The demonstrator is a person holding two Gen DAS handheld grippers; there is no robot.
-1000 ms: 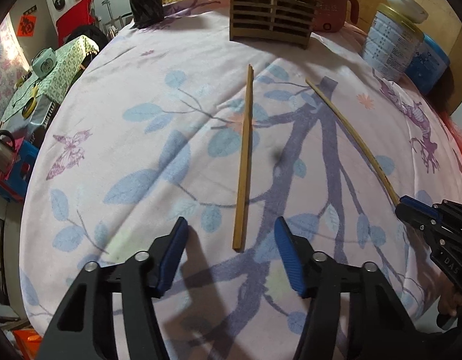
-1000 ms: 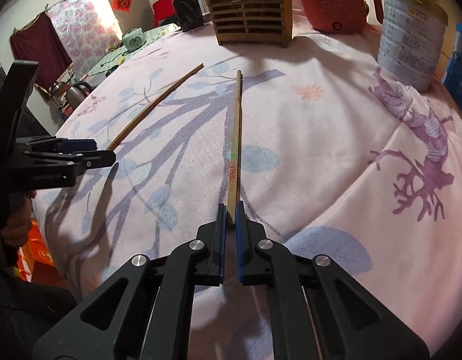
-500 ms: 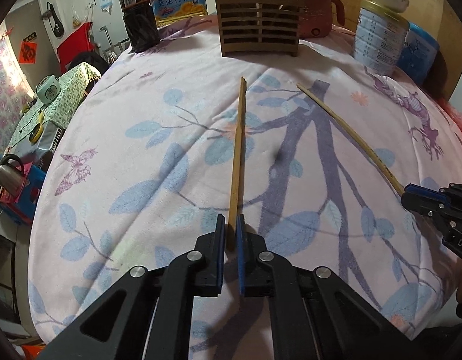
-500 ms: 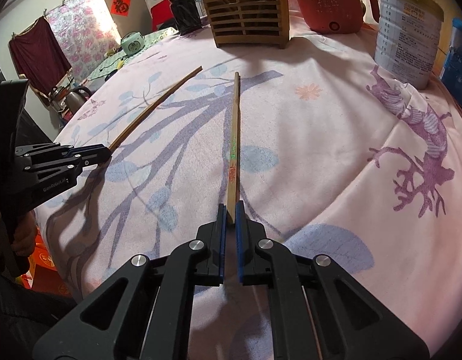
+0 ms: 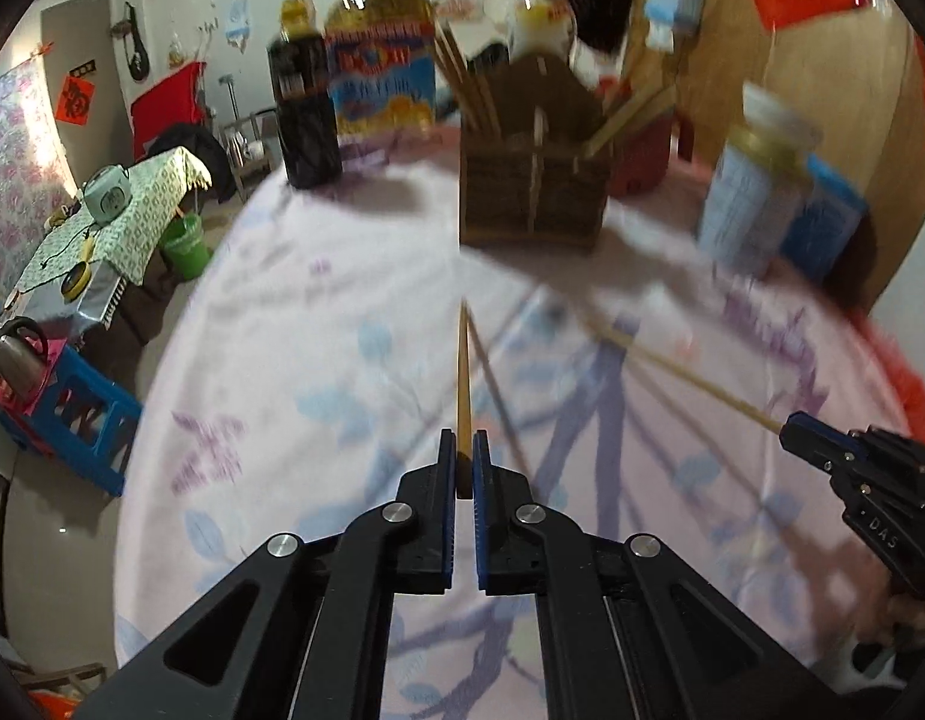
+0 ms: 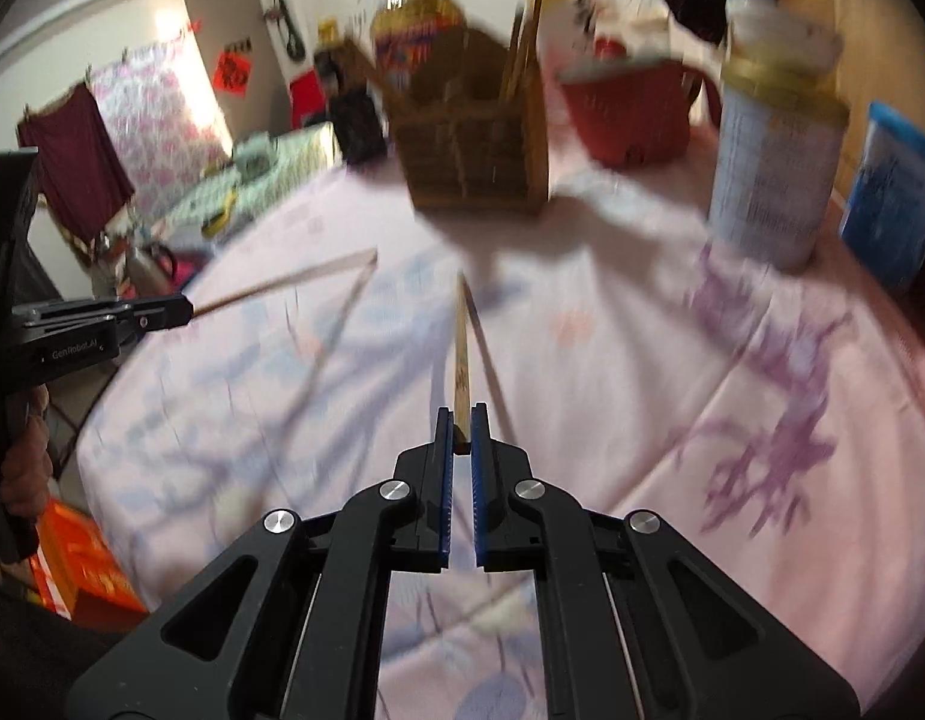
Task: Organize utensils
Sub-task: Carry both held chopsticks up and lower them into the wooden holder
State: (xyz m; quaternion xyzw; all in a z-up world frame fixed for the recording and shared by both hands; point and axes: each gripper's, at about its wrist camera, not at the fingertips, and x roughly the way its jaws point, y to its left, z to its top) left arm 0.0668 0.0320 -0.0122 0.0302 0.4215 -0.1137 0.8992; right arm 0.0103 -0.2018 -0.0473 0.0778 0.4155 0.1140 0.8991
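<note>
Now that the left tongs (image 5: 460, 468) and right tongs (image 6: 461, 438) are each clamped on a bamboo chopstick (image 5: 463, 384) (image 6: 461, 354) and raised off the desk (image 5: 318, 372), transfer to the wooden utensil holder (image 5: 531, 186) is enabled.

1. The right gripper (image 6: 461, 441) is pinching the near end of a wooden chopstick (image 6: 461, 348) between its blue pads, and the stick is pointing away over a pink floral tablecloth (image 6: 612, 372).
2. At the left edge, the left gripper (image 6: 183, 310) is gripping a second chopstick (image 6: 282, 283) by one end.
3. A wooden utensil holder (image 6: 474, 162) is standing at the far side, blurred, with sticks poking up from it.
4. A red pot (image 6: 627, 111) and a tall tin (image 6: 771, 168) are sitting to its right.
</note>
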